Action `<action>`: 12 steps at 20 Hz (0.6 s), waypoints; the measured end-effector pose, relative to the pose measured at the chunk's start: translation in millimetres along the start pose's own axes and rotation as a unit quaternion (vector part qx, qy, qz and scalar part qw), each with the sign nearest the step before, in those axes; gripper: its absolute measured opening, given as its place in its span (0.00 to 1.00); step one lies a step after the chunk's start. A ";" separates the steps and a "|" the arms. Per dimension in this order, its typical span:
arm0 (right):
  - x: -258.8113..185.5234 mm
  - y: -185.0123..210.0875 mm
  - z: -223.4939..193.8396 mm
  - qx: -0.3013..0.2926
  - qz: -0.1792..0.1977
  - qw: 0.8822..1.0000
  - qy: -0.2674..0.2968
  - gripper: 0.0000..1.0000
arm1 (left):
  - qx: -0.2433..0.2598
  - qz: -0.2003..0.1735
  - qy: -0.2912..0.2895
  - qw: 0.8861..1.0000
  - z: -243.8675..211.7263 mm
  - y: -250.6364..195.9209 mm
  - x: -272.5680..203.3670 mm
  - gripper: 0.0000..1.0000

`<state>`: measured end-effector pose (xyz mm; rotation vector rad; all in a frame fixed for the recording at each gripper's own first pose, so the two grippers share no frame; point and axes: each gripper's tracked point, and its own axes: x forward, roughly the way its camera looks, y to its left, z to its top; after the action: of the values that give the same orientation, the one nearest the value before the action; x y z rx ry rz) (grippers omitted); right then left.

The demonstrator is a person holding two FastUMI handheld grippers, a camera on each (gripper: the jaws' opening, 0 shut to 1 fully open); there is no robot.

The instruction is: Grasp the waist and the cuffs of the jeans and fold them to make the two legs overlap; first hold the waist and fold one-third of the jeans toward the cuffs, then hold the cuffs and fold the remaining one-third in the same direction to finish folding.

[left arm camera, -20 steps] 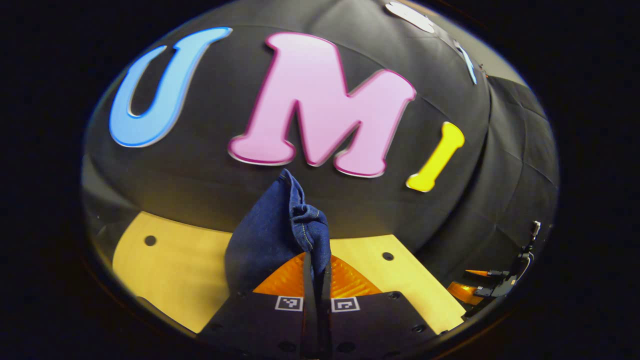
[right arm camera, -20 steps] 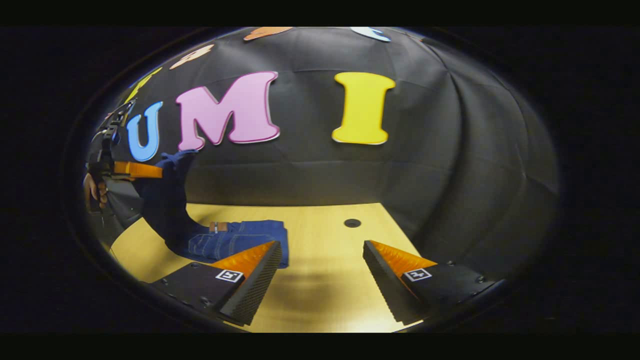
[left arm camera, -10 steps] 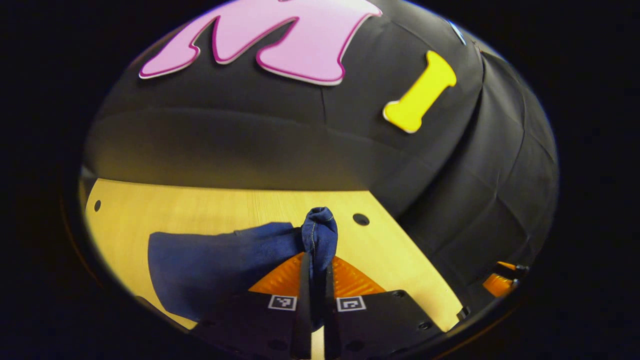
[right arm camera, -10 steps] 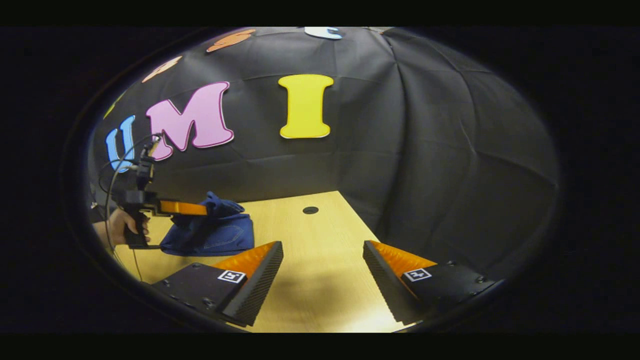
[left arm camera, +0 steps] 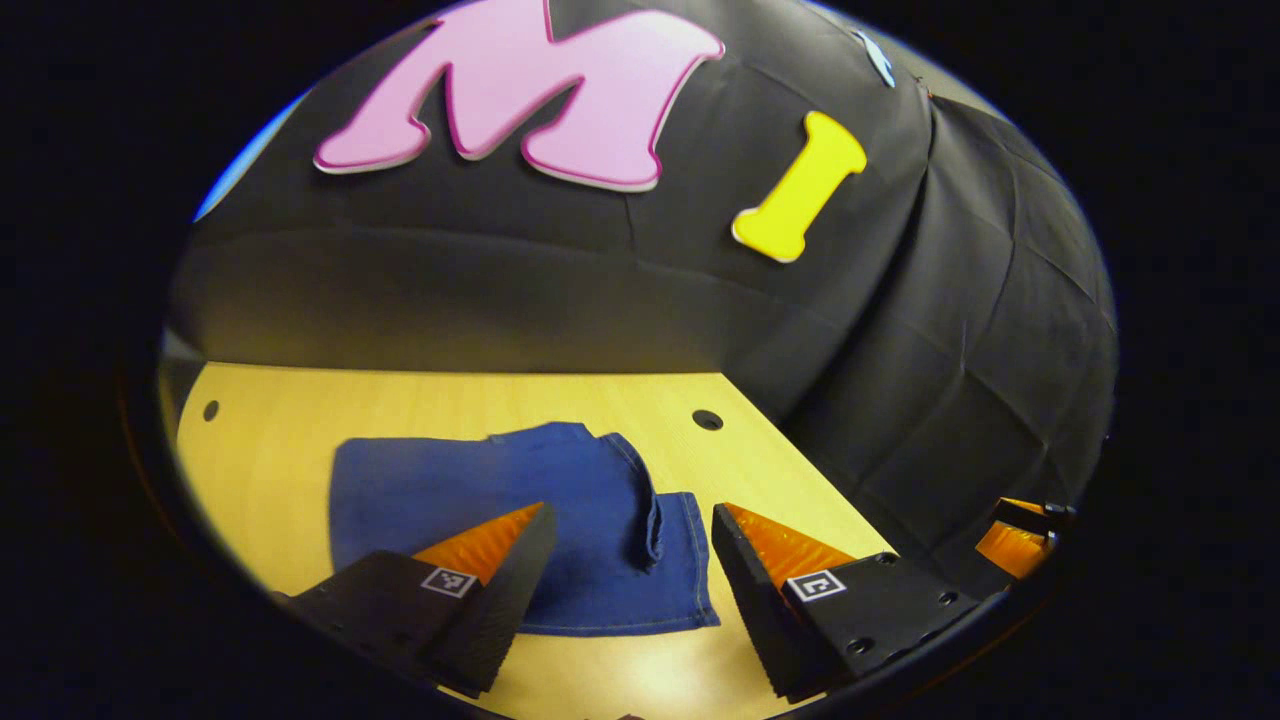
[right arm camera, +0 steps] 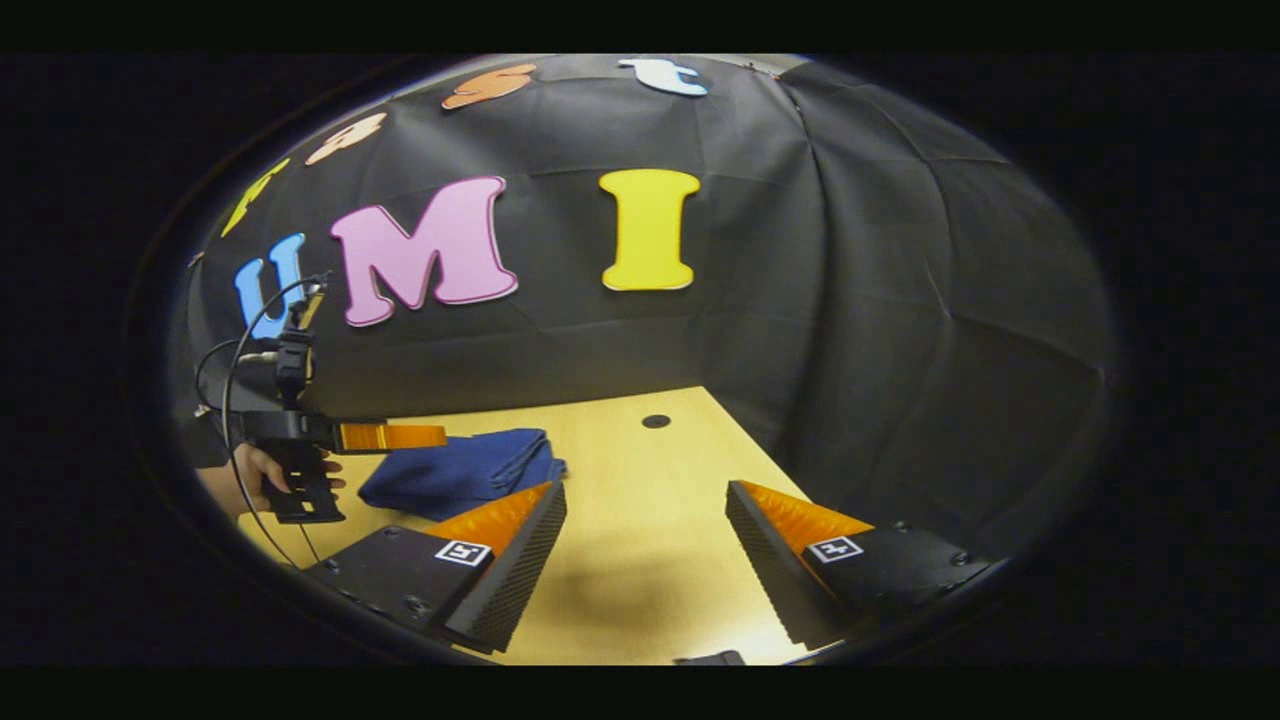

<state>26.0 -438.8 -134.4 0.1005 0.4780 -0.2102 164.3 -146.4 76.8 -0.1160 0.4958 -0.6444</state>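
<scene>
Lying in a flat blue bundle on the pale wooden table (left arm camera: 300, 420), the jeans (left arm camera: 520, 500) look fully folded, with a shorter upper layer ending in a stitched hem and a strip of the lower layer showing past it on the side nearer the booth's corner. Above them the left gripper (left arm camera: 630, 570) hangs with its fingers spread wide, nothing between them and clear of the cloth. If anything is left of the step, I would judge it to be neatening — nudging that upper edge so it lines up with the layer beneath, and lifting straight away so a fingertip does not catch the hem and drag the fold open. In the right gripper view the same bundle (right arm camera: 460, 470) sits to the left, and the left gripper (right arm camera: 395, 436) is held level just above it by a hand (right arm camera: 262, 470) with a cable looping up behind. The right gripper (right arm camera: 645, 560) is also spread and empty, over bare table well apart from the denim — it is not in the way. Two round holes in the tabletop, one beyond the jeans (left arm camera: 707, 420), and the black cloth wall behind are the only other things nearby; nothing blocks a withdrawal.
</scene>
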 end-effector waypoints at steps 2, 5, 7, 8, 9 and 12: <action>-19.3 22.8 10.3 -0.009 0.011 1.000 -0.012 0.99 | 0.015 0.026 -0.035 0.999 15.8 19.1 -53.8 0.97; -47.4 61.1 28.2 -0.014 0.035 0.999 -0.034 0.98 | 0.034 0.060 -0.089 0.994 34.7 38.3 -144.4 0.97; -71.4 83.8 42.8 -0.018 0.047 0.997 -0.054 0.99 | 0.049 0.082 -0.129 0.987 48.4 48.6 -203.7 0.96; -83.0 94.5 49.8 -0.019 0.053 0.996 -0.065 0.98 | 0.050 0.083 -0.146 0.985 53.0 48.4 -230.6 0.96; -94.5 105.3 57.0 -0.020 0.059 0.995 -0.077 0.98 | 0.048 0.082 -0.161 0.982 55.2 43.5 -255.7 0.97; -132.5 133.9 76.1 -0.024 0.079 0.990 -0.114 0.98 | 0.053 0.108 -0.211 0.970 65.1 48.0 -326.5 0.96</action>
<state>-24.9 -296.0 0.8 0.0663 0.2448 -0.0534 -2.9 85.2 254.5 -0.0936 0.0596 -0.4133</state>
